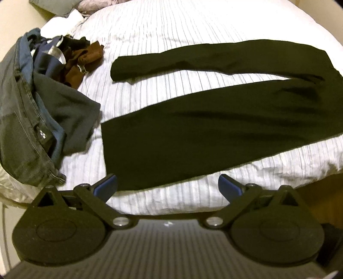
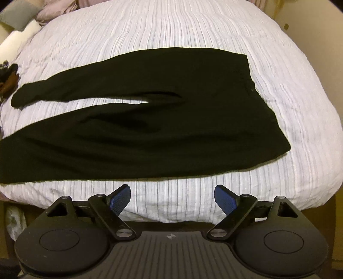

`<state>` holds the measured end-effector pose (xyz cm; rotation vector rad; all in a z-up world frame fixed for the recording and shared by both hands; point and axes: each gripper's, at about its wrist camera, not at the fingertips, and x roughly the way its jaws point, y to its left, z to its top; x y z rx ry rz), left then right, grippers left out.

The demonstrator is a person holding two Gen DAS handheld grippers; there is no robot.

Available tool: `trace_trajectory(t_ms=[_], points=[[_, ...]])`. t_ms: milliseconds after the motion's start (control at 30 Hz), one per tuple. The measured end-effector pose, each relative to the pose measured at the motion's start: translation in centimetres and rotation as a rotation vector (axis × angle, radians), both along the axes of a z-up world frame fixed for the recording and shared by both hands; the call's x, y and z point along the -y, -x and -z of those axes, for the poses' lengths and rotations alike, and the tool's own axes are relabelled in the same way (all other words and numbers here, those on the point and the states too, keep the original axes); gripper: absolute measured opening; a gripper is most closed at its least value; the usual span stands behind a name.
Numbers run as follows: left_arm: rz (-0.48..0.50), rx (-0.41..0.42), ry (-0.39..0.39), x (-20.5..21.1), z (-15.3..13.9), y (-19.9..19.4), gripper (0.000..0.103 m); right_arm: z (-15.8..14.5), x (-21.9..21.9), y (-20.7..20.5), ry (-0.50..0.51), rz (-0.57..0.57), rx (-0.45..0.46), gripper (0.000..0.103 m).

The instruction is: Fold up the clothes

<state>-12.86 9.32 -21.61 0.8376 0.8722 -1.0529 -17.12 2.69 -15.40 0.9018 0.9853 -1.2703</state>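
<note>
A pair of black trousers (image 1: pixel 203 137) lies flat on the white striped bedcover (image 1: pixel 163 23), legs spread apart and pointing left, waistband at the right (image 2: pixel 253 90). The near leg's hem lies just beyond my left gripper (image 1: pixel 167 186), which is open with nothing between its blue pads. In the right wrist view the trousers (image 2: pixel 150 133) fill the middle of the bed. My right gripper (image 2: pixel 172 196) hangs open over the bedcover (image 2: pixel 278 64) near the bed's front edge, a little short of the near leg's lower edge.
A heap of other clothes sits at the bed's left: grey jeans (image 1: pixel 23 133), a dark grey garment (image 1: pixel 70 115), blue fabric (image 1: pixel 47 58) and a brown piece (image 1: pixel 85 62). Pillows (image 2: pixel 25 15) lie at the far left corner. The bed's front edge runs just under both grippers.
</note>
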Motion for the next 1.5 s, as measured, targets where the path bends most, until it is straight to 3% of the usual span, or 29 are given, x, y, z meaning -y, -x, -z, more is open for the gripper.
trace_trajectory(t_ms=[100, 333, 1233, 1367, 1500], points=[[-0.011, -0.037, 0.003, 0.4, 0.6, 0.9, 0.099, -0.1, 0.0, 0.0, -0.007, 0.003, -0.029, 0.088], [0.075, -0.055, -0.013, 2.0, 0.9, 3.9, 0.099, -0.1, -0.6, 0.2, -0.007, -0.005, -0.093, 0.088], [0.126, -0.009, -0.024, 2.7, 0.8, 6.1, 0.099, 1.6, -2.0, 2.1, -0.043, -0.001, -0.076, 0.088], [0.170, 0.052, -0.014, 2.5, 1.2, 6.7, 0.098, 2.2, -2.4, 1.6, 0.042, -0.120, -0.153, 0.088], [0.298, 0.182, -0.030, 1.9, 2.7, 7.7, 0.098, 2.9, -3.0, 1.1, 0.140, -0.255, -0.239, 0.088]])
